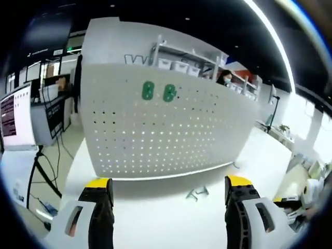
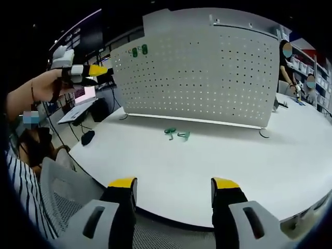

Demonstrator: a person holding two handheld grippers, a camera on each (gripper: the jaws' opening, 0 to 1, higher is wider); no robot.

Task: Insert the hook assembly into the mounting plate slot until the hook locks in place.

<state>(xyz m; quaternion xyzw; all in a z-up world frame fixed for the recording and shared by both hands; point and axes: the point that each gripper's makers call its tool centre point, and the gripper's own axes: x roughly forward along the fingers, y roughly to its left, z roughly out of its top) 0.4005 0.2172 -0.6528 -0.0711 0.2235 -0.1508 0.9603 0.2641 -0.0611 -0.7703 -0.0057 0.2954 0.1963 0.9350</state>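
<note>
A white perforated mounting plate [image 1: 166, 129] stands upright on the white table. Two green pieces [image 1: 158, 92] sit in it near its top. In the right gripper view the same plate [image 2: 207, 72] carries the green pieces [image 2: 139, 51] at its upper left corner. Two small green hooks [image 2: 177, 134] lie on the table in front of the plate; a small hook [image 1: 197, 193] also lies between my left jaws. My left gripper [image 1: 168, 189] is open and holds nothing; a hand holds this left gripper [image 2: 85, 70] up high, left of the plate. My right gripper [image 2: 174, 184] is open over the table's near edge.
A dark mouse-like object [image 2: 88, 137] lies near the table's left edge. A grey mesh chair [image 2: 65, 192] stands below that edge by a person in a striped sleeve [image 2: 21, 192]. A monitor [image 1: 15, 116] stands left of the plate. People stand by shelves [image 2: 298, 72] behind.
</note>
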